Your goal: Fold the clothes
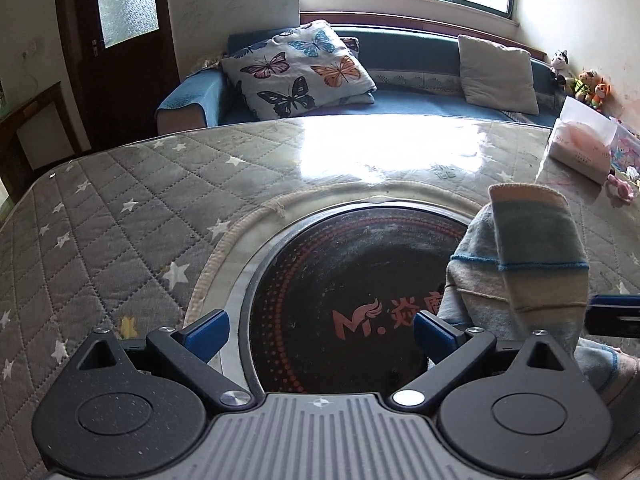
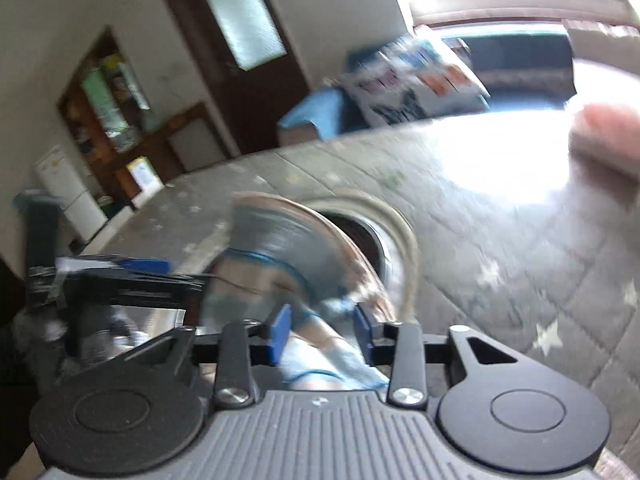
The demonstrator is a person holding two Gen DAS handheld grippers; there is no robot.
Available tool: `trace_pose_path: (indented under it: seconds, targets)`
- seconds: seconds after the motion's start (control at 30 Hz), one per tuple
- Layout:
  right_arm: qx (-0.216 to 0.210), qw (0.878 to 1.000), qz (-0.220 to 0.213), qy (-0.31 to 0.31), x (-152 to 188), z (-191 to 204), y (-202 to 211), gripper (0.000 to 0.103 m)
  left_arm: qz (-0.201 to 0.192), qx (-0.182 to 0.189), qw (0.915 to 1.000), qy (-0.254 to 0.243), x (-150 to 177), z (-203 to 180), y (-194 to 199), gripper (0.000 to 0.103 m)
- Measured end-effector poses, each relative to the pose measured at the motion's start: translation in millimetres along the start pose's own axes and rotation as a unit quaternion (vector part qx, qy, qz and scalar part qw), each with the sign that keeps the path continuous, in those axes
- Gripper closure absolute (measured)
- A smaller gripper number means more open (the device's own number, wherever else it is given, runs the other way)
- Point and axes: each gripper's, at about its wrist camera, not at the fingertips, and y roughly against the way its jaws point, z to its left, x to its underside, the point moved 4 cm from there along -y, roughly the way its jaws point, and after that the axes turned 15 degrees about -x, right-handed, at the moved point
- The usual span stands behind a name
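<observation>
The tabletop [image 1: 120, 200] fills most of both views, covered with a grey quilted cloth printed with white stars under a glossy clear sheet that glares white beneath the window; a round black heater plate [image 1: 340, 280] with red dotted rings and red lettering sits sunk in its middle, ringed by a pale cord edge. Behind the tabletop stands a blue sofa [image 1: 400, 100] carrying a butterfly-print cushion [image 1: 300, 68] at its left end and a plain cream cushion [image 1: 496, 74] toward the right; a dark wooden door [image 1: 120, 40] with a frosted pane stands to the left. A tissue box [image 1: 580, 148] rests at the far right of the tabletop.

The task's thing, a striped garment [image 1: 532, 264] in pale blue, grey and beige with blue stitched seams, is lifted above the right side of the heater plate, one end standing up and the rest draping down. In the right wrist view, heavily blurred, the right gripper [image 2: 322, 332] has its jaws drawn narrow with the garment's cloth between the blue pads [image 2: 280, 328]; whether they press it I cannot tell for the blur. The left gripper [image 1: 320, 332] hangs over the near edge of the heater plate with its jaws spread wide and nothing between them; its right pad [image 1: 434, 330] lies just beside the hanging cloth.
</observation>
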Motion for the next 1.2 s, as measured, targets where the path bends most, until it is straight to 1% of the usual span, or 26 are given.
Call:
trace_pose_path:
  seconds: [0.17, 0.37, 0.7, 0.77, 0.8, 0.9, 1.03, 1.07, 1.1, 1.2]
  targets:
    - [0.02, 0.999, 0.018, -0.035, 0.1, -20.8, -29.2, 0.076, -0.002, 0.005, 1.0, -0.003, 0.8, -1.3, 0.5, 0.003]
    - [0.056, 0.997, 0.022, -0.041, -1.2, -24.8, -50.8, 0.076, -0.003, 0.013, 0.9999, -0.005, 2.1, -2.9, -0.5, 0.003]
    - [0.112, 0.993, 0.014, -0.021, -5.1, -17.8, -62.8, 0.077, -0.002, 0.022, 0.9997, -0.011, 7.9, -6.8, 0.0, 0.003]
    - [0.115, 0.993, 0.015, -0.012, -4.9, -15.6, -64.5, 0.08, -0.002, 0.024, 0.9996, -0.013, 9.6, -7.9, 0.2, 0.003]
    - [0.119, 0.993, 0.015, -0.003, -5.2, -13.8, -64.6, 0.092, -0.002, 0.023, 0.9996, -0.014, 10.5, -8.3, 0.2, 0.003]
    - [0.121, 0.993, 0.012, 0.005, -5.8, -11.4, -60.8, 0.094, -0.002, 0.022, 0.9996, -0.017, 12.8, -9.2, 0.5, 0.003]
    - [0.13, 0.991, -0.003, 0.035, -10.2, -1.8, -46.0, 0.095, -0.003, 0.016, 0.9996, -0.025, 16.1, -11.8, 0.2, 0.002]
    - [0.135, 0.99, -0.008, 0.047, -12.4, 1.0, -40.4, 0.095, -0.004, 0.014, 0.9995, -0.028, 17.4, -12.8, 0.8, 0.002]
    - [0.143, 0.988, -0.013, 0.061, -15.2, 3.9, -34.0, 0.1, -0.004, 0.013, 0.9994, -0.031, 18.7, -13.9, 1.3, 0.002]
    - [0.17, 0.981, -0.029, 0.094, -26.1, 8.3, -11.2, 0.1, -0.004, 0.012, 0.9993, -0.036, 22.0, -17.3, 1.6, 0.002]
